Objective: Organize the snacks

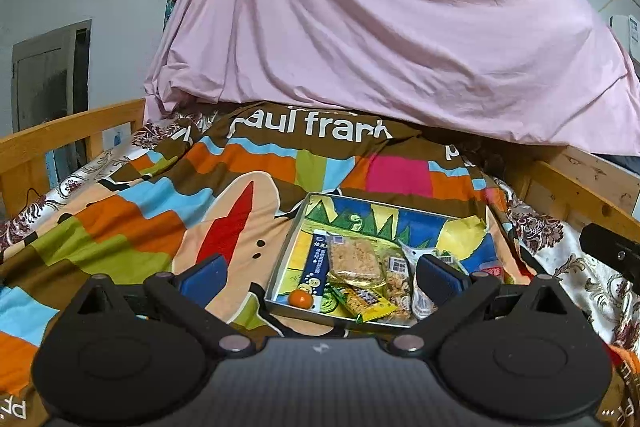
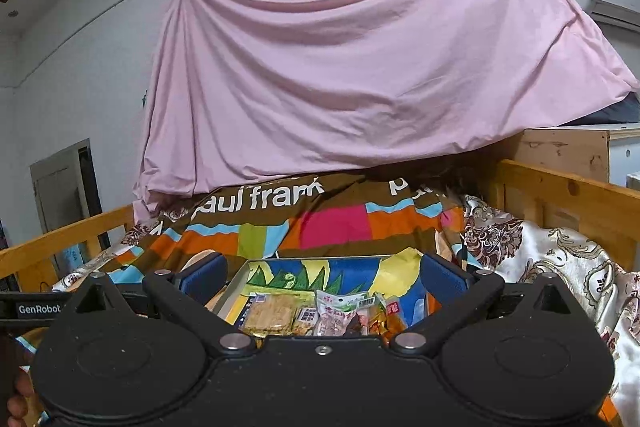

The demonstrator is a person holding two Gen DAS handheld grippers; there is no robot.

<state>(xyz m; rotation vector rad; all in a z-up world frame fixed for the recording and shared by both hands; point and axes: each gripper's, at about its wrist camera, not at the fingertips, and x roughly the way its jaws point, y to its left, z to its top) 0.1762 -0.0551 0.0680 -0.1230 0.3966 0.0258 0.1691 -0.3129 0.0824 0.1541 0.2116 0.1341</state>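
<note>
Snack packets (image 1: pixel 362 279) heaped in tray (image 1: pixel 280 259) on bed, just ahead of both wide, empty claws, left claw (image 1: pixel 320 277) and right claw (image 2: pixel 322 277), neither clearly nearer.

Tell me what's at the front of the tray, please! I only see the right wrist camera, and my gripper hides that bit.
Observer: A small orange fruit sits in the near left corner of the tray.
Operator: Anything next to it?
Observer: A long blue packet lies right beside it, running along the left wall.
Operator: Is the other gripper holding something?
Observer: No, the left gripper is open and empty.
</note>
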